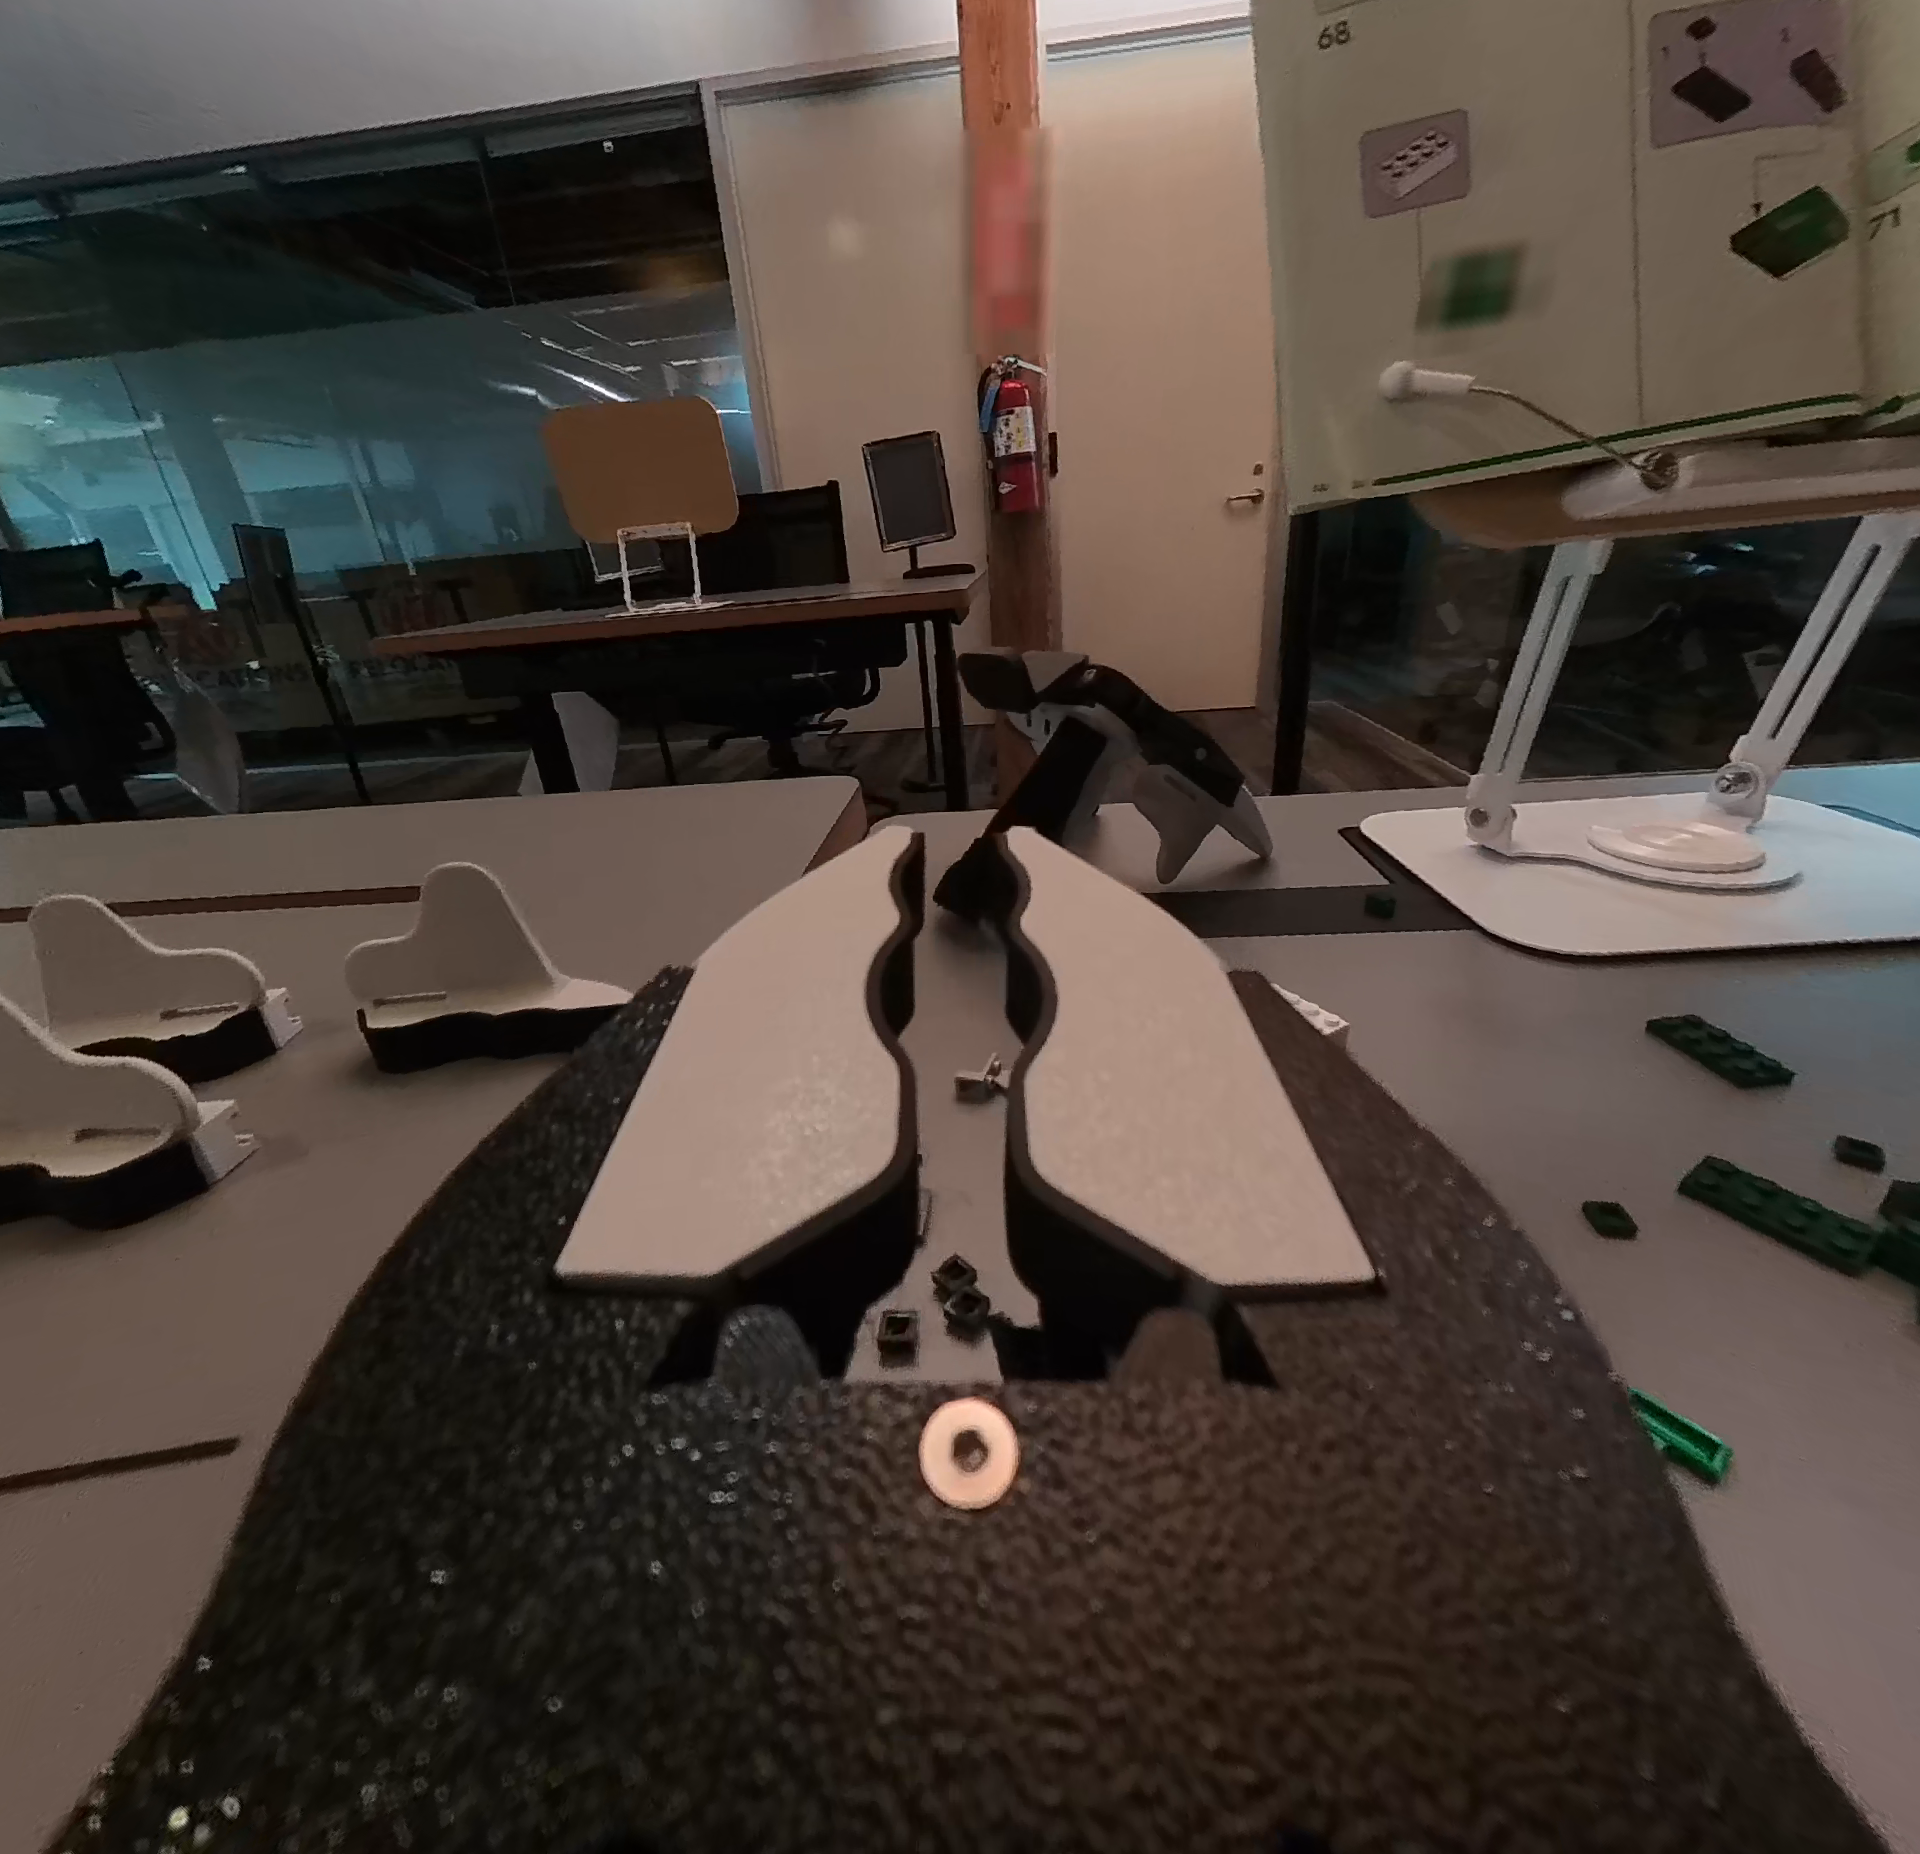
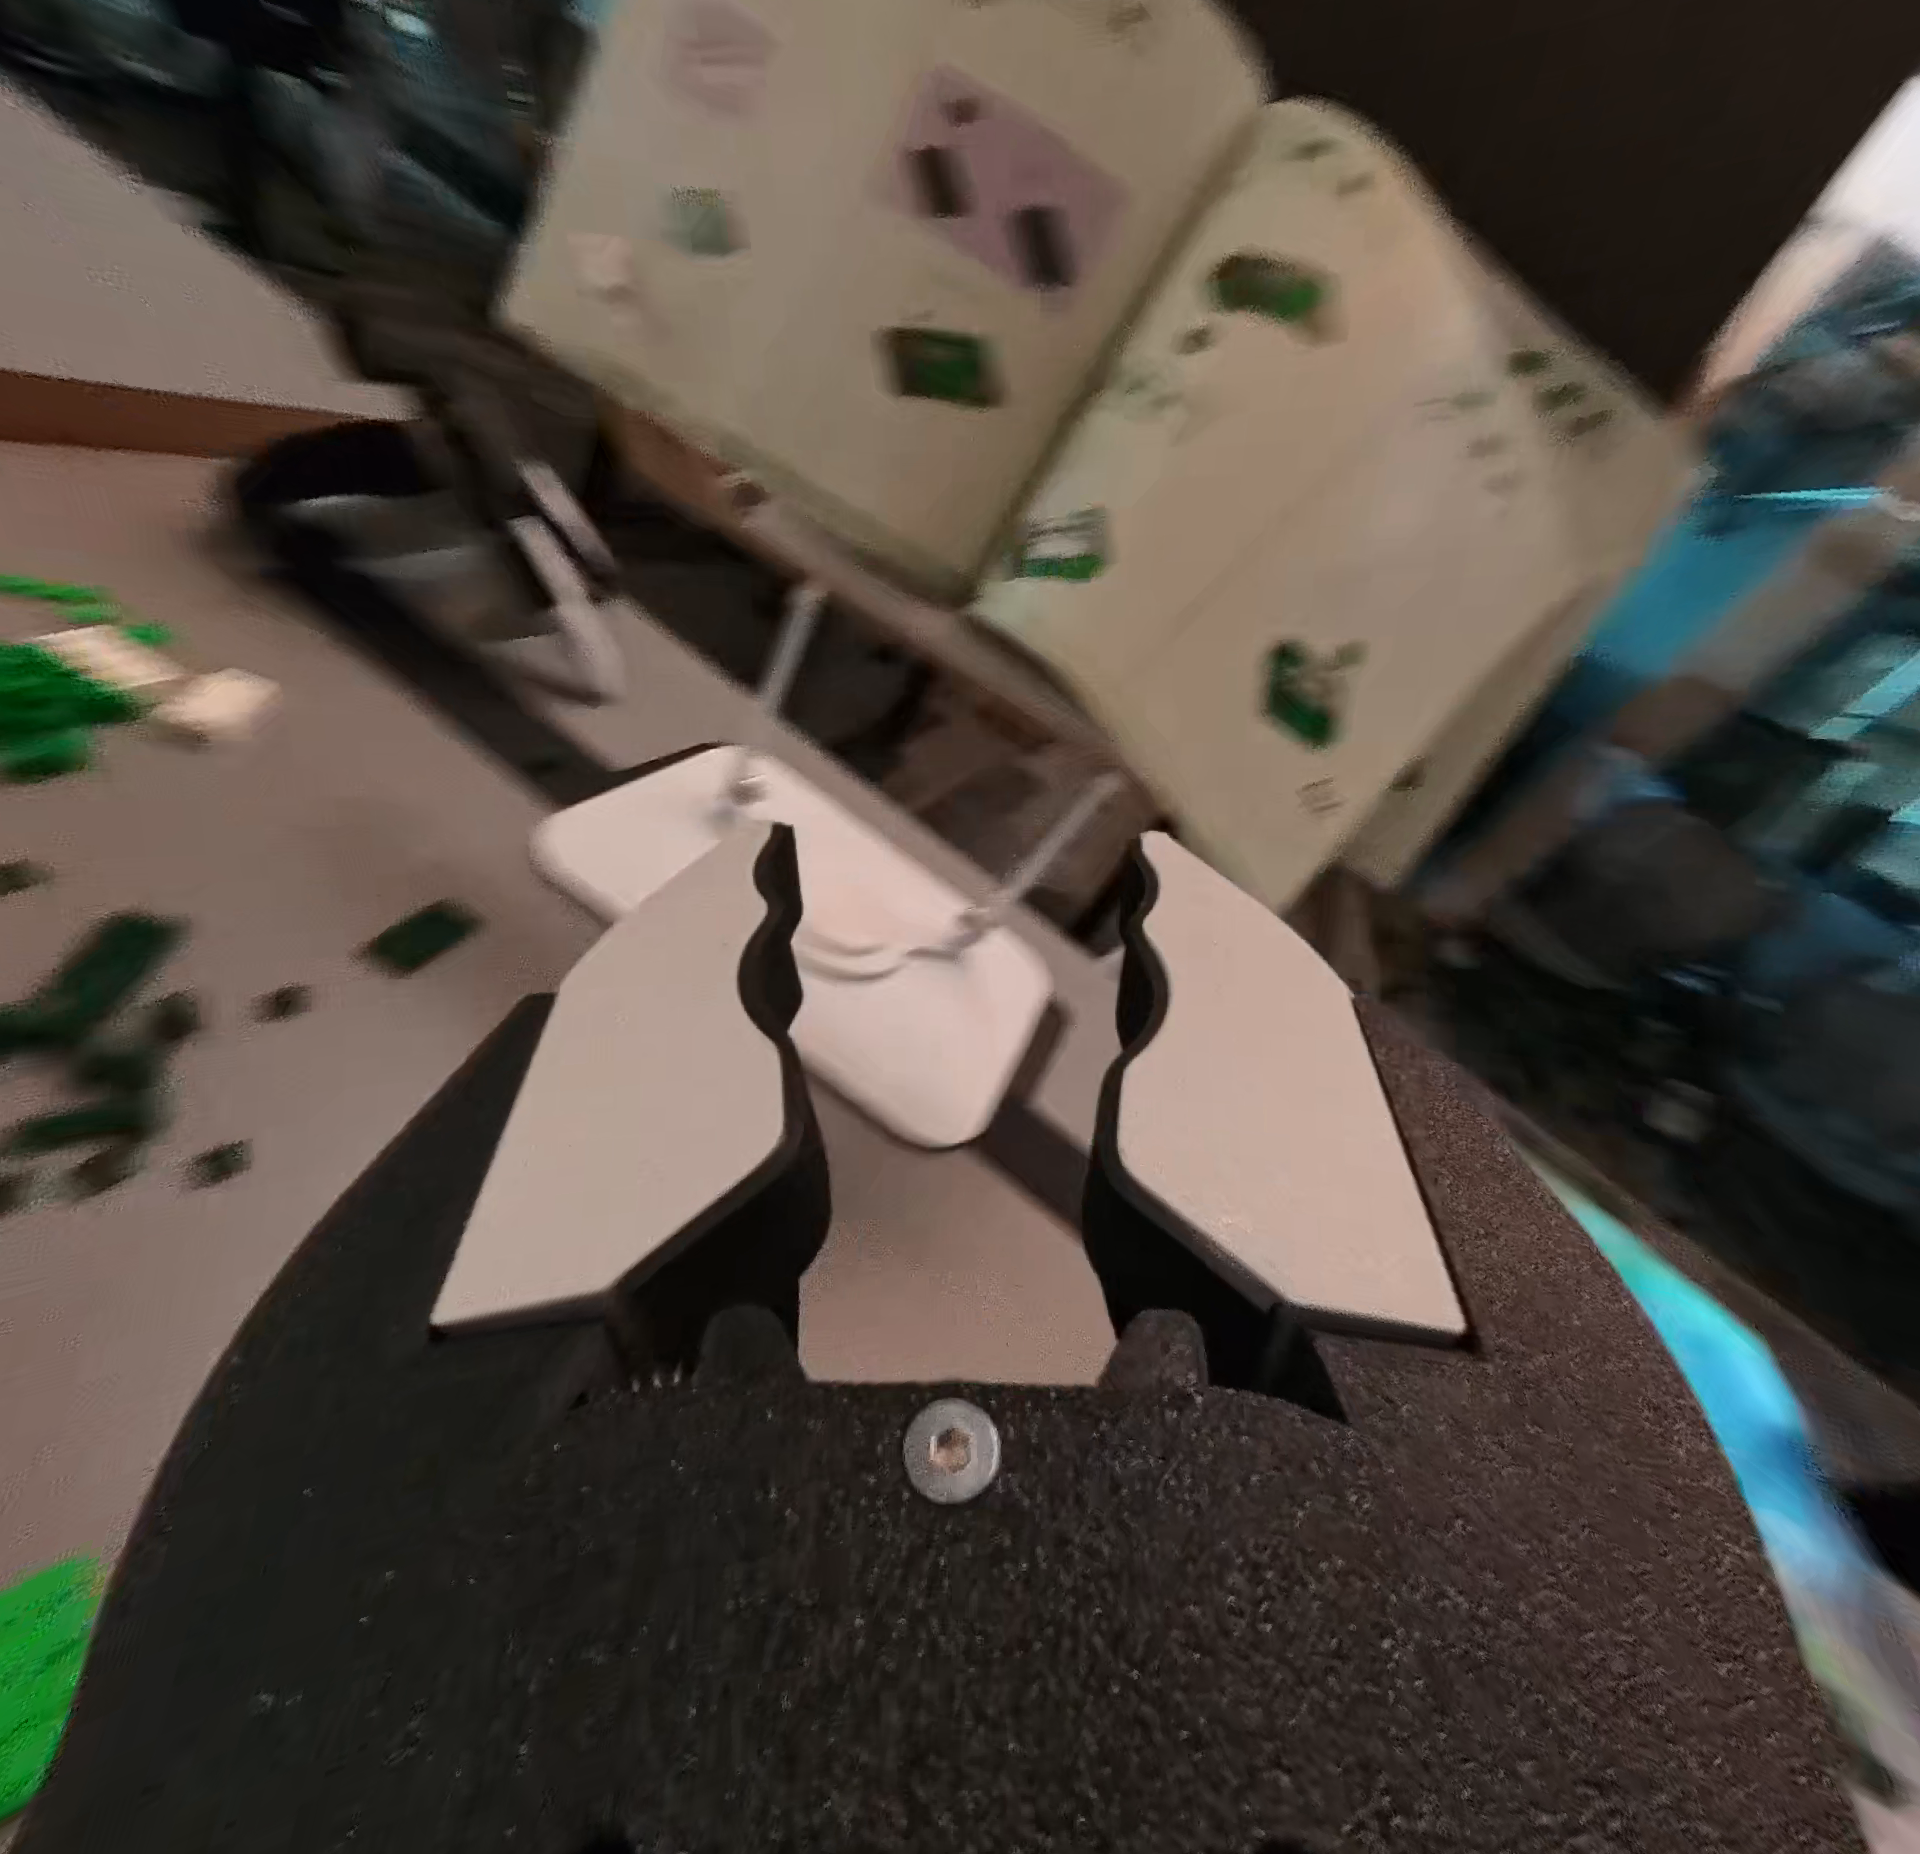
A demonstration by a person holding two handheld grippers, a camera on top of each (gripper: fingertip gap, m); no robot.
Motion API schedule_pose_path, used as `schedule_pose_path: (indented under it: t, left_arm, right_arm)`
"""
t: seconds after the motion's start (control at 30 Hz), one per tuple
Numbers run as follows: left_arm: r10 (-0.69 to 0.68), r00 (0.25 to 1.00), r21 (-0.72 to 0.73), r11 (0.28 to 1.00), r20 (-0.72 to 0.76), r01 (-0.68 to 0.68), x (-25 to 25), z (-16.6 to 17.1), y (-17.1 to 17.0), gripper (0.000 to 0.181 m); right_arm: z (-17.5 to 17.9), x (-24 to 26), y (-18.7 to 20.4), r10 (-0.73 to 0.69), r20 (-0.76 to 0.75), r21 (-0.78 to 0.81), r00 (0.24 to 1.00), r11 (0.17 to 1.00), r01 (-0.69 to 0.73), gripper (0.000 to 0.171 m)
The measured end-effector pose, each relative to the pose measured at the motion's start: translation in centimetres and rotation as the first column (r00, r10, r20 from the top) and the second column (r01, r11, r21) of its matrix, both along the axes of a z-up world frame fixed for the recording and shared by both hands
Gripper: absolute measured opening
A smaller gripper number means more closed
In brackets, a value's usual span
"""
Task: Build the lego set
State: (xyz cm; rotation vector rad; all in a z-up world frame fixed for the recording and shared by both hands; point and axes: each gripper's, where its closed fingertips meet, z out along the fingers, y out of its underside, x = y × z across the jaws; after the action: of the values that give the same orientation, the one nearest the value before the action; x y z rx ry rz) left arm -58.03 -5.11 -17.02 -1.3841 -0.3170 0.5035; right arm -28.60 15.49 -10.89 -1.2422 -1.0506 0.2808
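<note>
Lego pieces lie scattered loose on the grey counter [image 1: 1455, 1077], nothing assembled that I can see: dark green plates [image 1: 1720, 1051] off to the right of the left claw [image 1: 961, 874], three tiny dark square bits [image 1: 951, 1295] and a small grey clip piece [image 1: 982, 1077] down on the counter between its fingers. That left claw hovers low with its jaws nearly together, only a narrow slit showing, and nothing gripped. Over on the right, the right claw [image 2: 961, 848] is spread wide and empty, tipped toward the white base [image 2: 914, 1015] of the book stand, the whole view smeared with blur; green pieces [image 2: 62, 703] show as streaks to its left. These bits should be light, rigid and slick, so I judge they will skid if nudged; best pinched across the short sides, plates by their long edges. The instruction booklet [image 1: 1558, 194] stands open on the stand, showing printed step numbers and part diagrams, which I leave unread. No brand mark is legible anywhere. Spare white claw fingers [image 1: 457, 973] sit on the counter to the left.
</note>
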Motion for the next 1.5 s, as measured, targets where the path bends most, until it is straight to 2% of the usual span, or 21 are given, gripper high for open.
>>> schedule_pose_path:
  t: [0.1,0.2,0.27,0.4,0.67,0.87,0.97,1.0,1.07,1.13,1.2,1.3,1.5]
  left_arm:
    - [-0.011,1.000,-0.014,1.000,-0.027,0.011,0.4,0.0,0.2,0.013]
    - [-0.027,0.999,-0.026,0.999,-0.033,0.026,0.7,-0.1,0.3,0.013]
    - [-0.026,0.999,-0.023,0.999,-0.030,0.025,0.6,-0.1,0.2,0.014]
    - [-0.044,0.996,-0.042,0.998,-0.082,0.040,1.5,-0.1,0.1,0.015]
    - [-0.201,0.962,-0.058,0.979,-0.185,0.194,6.4,0.5,1.4,0.021]
    - [-0.328,0.927,-0.066,0.945,-0.181,0.321,10.9,0.4,2.6,0.021]
    - [-0.398,0.916,0.020,0.917,-0.048,0.399,13.6,0.6,3.2,0.021]
    - [-0.440,0.898,0.037,0.897,-0.024,0.440,14.9,0.6,3.4,0.022]
    - [-0.468,0.879,-0.024,0.883,-0.096,0.468,17.0,0.3,3.8,0.022]
    - [-0.449,0.866,-0.083,0.893,-0.219,0.442,17.9,0.5,3.7,0.020]
    - [-0.440,0.859,-0.090,0.897,-0.263,0.433,18.1,0.7,3.5,0.020]
    - [-0.412,0.881,-0.069,0.911,-0.234,0.407,17.0,0.8,3.3,0.020]
    - [-0.353,0.924,-0.009,0.935,-0.145,0.355,14.2,1.0,2.8,0.020]
  right_arm:
    - [-5.1,-0.2,-3.5,0.141,0.030,-0.095,0.990,0.986,-0.138,0.058]
    - [-9.1,0.7,-4.3,0.174,0.062,-0.130,0.983,0.978,-0.165,0.055]
    - [-10.5,1.1,-4.0,0.183,0.041,-0.156,0.982,0.972,-0.174,0.055]
    - [-9.4,1.7,-3.4,0.167,-0.041,-0.076,0.985,0.983,-0.170,0.048]
    - [-9.8,1.2,-5.0,0.235,0.010,-0.045,0.972,0.971,-0.234,0.048]
    - [-10.0,2.0,-5.1,0.266,0.005,-0.096,0.964,0.960,-0.264,0.042]
    - [-9.9,2.0,-5.3,0.287,-0.008,-0.140,0.958,0.948,-0.285,0.037]
    - [-10.1,1.9,-5.7,0.316,0.006,-0.160,0.949,0.937,-0.311,0.036]
    - [-10.7,1.5,-7.4,0.434,0.057,-0.229,0.899,0.882,-0.412,0.037]
    - [-12.0,1.5,-9.5,0.561,0.132,-0.328,0.817,0.803,-0.498,0.051]
    - [-13.9,2.0,-10.7,0.635,0.209,-0.445,0.744,0.739,-0.505,0.055]
    - [-15.6,2.3,-11.9,0.693,0.237,-0.548,0.681,0.674,-0.495,0.059]
    - [-16.8,2.4,-12.5,0.703,0.306,-0.570,0.642,0.675,-0.468,0.056]
